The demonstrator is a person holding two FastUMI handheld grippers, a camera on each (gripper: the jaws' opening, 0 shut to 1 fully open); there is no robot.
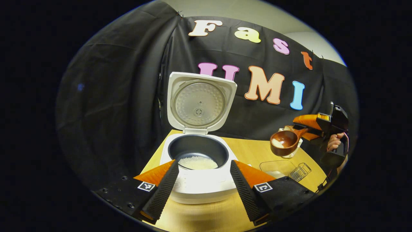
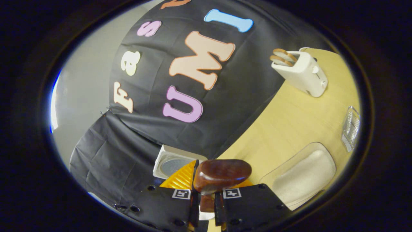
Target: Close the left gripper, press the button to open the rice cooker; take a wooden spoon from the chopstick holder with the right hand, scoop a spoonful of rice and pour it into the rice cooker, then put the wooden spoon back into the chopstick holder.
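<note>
- Centre of the left gripper view: the rice cooker (image 1: pixel 198 167) stands on the desk (image 1: pixel 254 151) with its lid (image 1: pixel 199 101) swung upright, so the pot is free to take rice; white rice lies in its bottom.
- Lower frame: the left claw (image 1: pixel 202 183) is spread wide, holding nothing, its fingers framing the cooker.
- Right edge: the right claw (image 1: pixel 305 129) pinches the wooden spoon (image 1: pixel 285 141) by its handle, bowl kept level with a little rice inside, beside the cooker.
- Lower right: a clear rice tray (image 1: pixel 276 167) and a clear chopstick holder (image 1: pixel 300 171).
</note>
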